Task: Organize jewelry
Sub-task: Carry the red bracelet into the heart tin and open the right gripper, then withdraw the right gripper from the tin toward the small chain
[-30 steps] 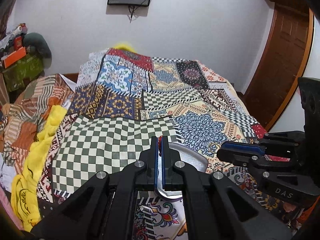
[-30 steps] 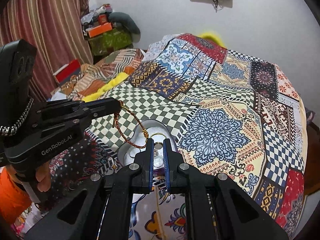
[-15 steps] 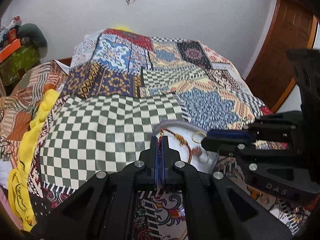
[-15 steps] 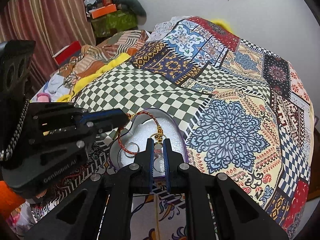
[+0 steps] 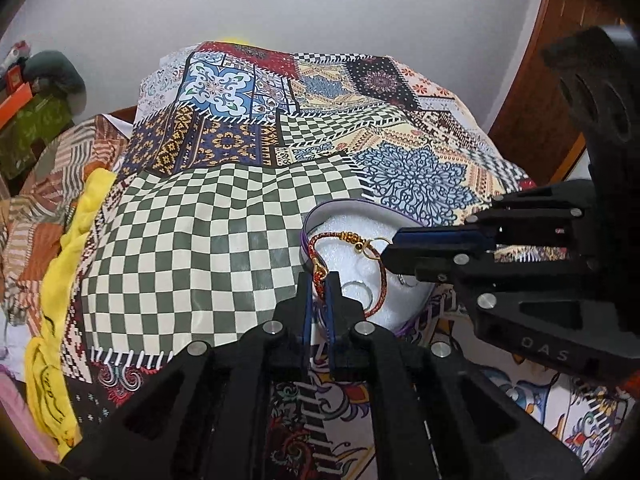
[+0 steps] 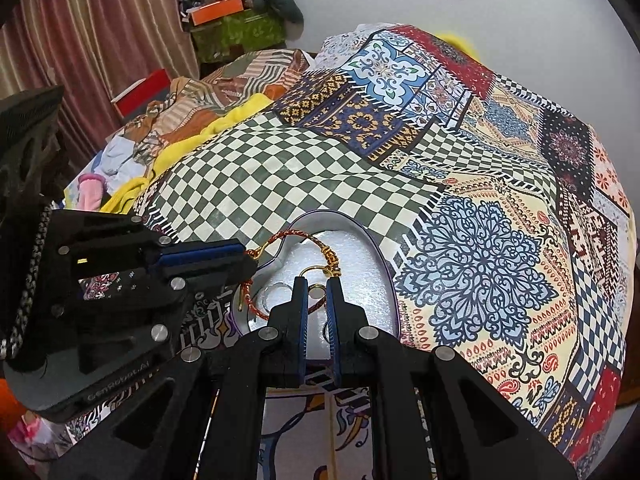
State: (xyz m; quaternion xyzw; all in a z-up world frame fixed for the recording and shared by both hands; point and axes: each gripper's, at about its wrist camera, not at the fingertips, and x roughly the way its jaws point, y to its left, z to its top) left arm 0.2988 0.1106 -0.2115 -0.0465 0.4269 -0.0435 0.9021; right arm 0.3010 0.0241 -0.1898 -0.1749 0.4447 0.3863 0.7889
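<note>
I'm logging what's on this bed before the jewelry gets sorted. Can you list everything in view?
Red and gold braided cord bracelet: one, over the tray, an end in each tongs.
Heart-shaped tray with white foam lining: one, purple-edged, on the bed's near end.
Gold ring: one, on the foam.
Silver rings: at least two, on the foam.
Patchwork bedspread: one, multicoloured, covering the bed.
Yellow cloth: one, along the bed's left edge.
Orange box: one, atop the far clutter.
Left tongs: black, blue pads, shut on the bracelet.
Right tongs: black, blue pads, shut on the bracelet.
</note>
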